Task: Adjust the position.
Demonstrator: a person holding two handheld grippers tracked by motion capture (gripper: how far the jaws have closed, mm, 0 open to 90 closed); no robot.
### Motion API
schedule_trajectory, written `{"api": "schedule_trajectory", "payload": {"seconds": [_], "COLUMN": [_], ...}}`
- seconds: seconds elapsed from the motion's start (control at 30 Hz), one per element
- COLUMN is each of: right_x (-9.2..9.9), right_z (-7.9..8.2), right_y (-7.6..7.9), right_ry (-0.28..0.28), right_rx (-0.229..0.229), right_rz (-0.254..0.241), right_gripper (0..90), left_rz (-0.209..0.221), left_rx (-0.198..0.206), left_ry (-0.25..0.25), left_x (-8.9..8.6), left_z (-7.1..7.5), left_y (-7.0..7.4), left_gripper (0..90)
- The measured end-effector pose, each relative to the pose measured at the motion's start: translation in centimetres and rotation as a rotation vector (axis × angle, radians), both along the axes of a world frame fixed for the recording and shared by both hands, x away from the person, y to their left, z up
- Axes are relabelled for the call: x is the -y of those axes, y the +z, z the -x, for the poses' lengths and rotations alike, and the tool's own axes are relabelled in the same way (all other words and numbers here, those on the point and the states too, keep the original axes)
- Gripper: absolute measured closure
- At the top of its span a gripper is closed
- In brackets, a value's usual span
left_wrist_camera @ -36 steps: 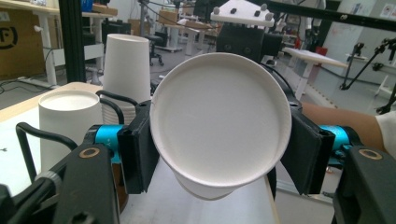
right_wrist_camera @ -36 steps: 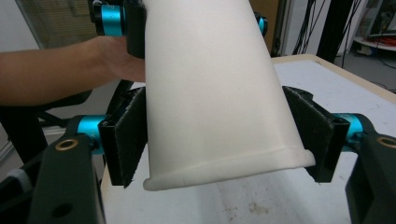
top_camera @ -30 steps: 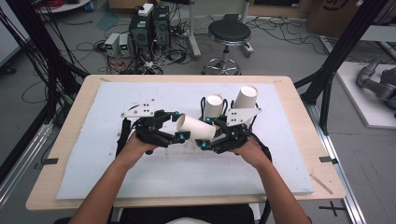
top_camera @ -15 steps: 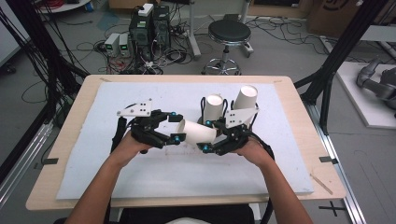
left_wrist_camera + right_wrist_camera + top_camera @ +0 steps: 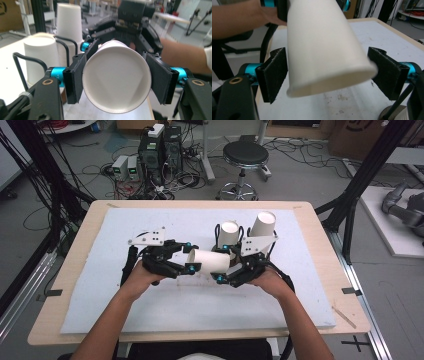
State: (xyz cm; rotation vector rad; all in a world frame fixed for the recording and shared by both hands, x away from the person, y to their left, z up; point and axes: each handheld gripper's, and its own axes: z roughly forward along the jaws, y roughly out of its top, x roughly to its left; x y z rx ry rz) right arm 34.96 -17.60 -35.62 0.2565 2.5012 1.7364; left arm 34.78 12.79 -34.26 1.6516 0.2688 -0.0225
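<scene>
Since a second ago, left gripper (image 5: 191, 256) has just closed onto the paper cup (image 5: 210, 261); right gripper (image 5: 223, 264) has just spread wide around it. Cup lies level above the table (image 5: 90, 227), bare mat (image 5: 200, 310) nearer the person.

A wooden table (image 5: 75, 270) bears a pale blue mat (image 5: 190, 310) with two upright cups (image 5: 229, 234).

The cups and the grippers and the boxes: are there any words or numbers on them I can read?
No text can be read anywhere.
The paper cup held between the two grippers is plain white, with no print.
The two standing cups behind it are plain white too.
The cardboard box on the floor at the top right has dark print, too blurred and cut off to read.
The small grey boxes on the floor show nothing readable.
</scene>
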Motion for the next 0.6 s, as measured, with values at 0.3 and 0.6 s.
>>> {"api": "schedule_trajectory", "payload": {"seconds": [0.3,0.6], "right_x": [0.22,0.78], "right_z": [-0.07,-0.32], "right_y": [-0.16,-0.25], "right_ry": [-0.017,0.011], "right_rx": [-0.013,-0.022], "right_rz": [-0.081,-0.078], "right_gripper": [19.1,28.1], "left_rz": [0.071,0.031], "left_rx": [-0.017,0.015], "left_ry": [0.005,-0.006], "left_x": [0.13,0.21], "left_z": [-0.13,-0.1], "left_y": [-0.61,-0.9], "left_gripper": [35.7,35.8]}}
